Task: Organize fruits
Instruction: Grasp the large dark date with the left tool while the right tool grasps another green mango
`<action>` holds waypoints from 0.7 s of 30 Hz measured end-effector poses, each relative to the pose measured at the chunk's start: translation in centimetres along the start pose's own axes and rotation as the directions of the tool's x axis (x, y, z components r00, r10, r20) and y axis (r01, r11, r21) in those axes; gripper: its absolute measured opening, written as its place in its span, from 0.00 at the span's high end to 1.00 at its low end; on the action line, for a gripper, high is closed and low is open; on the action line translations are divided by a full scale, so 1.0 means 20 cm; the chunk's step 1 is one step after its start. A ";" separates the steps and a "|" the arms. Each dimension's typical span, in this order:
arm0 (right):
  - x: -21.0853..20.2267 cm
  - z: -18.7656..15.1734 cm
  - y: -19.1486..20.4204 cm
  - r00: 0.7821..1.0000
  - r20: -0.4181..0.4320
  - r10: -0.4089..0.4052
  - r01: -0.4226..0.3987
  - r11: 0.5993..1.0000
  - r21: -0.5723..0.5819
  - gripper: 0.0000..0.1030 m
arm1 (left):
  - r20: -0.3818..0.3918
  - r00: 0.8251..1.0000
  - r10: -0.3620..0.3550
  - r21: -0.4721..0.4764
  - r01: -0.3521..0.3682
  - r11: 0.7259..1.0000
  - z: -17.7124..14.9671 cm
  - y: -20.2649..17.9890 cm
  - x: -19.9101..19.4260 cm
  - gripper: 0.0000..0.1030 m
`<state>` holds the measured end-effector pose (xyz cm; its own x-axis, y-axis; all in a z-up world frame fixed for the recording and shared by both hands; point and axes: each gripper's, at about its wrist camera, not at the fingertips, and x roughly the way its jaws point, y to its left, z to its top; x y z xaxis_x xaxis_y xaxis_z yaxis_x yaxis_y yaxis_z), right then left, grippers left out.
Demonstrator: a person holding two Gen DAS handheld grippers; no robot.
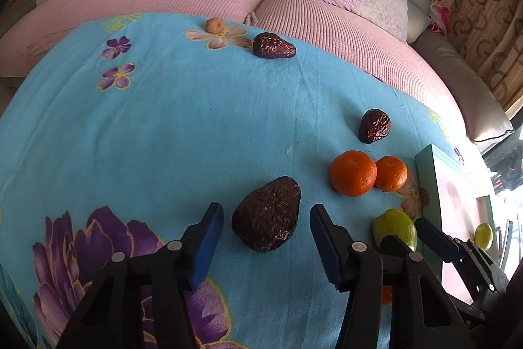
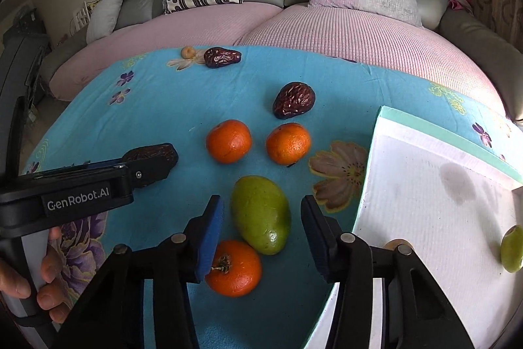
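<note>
1. Left gripper (image 1: 266, 237) is spread wide with a wrinkly dark fruit (image 1: 266, 214) sitting between the fingers, neither pad touching it.
2. Right gripper (image 2: 261, 228) is the same deal: wide open around the green mango (image 2: 261, 215), clear gaps on both sides.
3. Both lie on the blue flowered cloth (image 1: 163, 120), with the white tray (image 2: 425, 201) just beside the mango.
4. My guess: both look light and firm. The mango's skin is smooth and probably slippery, so squeeze across its fat middle.

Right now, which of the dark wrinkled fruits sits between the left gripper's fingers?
The big dark fruit nearest the camera, framed by the open left gripper; the other two lie farther back.
</note>
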<state>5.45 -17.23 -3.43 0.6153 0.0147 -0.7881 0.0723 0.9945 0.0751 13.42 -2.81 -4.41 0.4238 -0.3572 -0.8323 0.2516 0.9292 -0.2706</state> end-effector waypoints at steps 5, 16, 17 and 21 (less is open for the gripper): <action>0.00 -0.01 0.00 1.000 -0.005 0.010 -0.010 1.000 0.010 0.60 | 0.003 1.000 -0.006 -0.002 0.006 1.000 0.00 0.01 0.00 0.59; -0.15 0.02 -0.04 0.998 0.065 0.021 -0.023 0.999 0.036 0.60 | 0.081 0.996 -0.026 0.018 0.025 1.000 0.03 -0.04 -0.14 0.59; -0.17 0.02 -0.04 0.997 0.074 0.018 -0.021 0.999 0.040 0.60 | 0.092 0.995 -0.030 0.021 0.028 0.999 0.03 -0.05 -0.16 0.59; -0.26 0.03 -0.08 0.994 0.109 0.002 -0.008 0.999 0.051 0.60 | 0.131 0.990 -0.049 0.040 0.044 0.998 0.05 -0.09 -0.24 0.59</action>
<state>2.55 -18.88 0.95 0.6976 0.0056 -0.7165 0.1076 0.9878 0.1124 11.75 -2.79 0.61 0.5217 -0.4114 -0.7474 0.3044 0.9081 -0.2875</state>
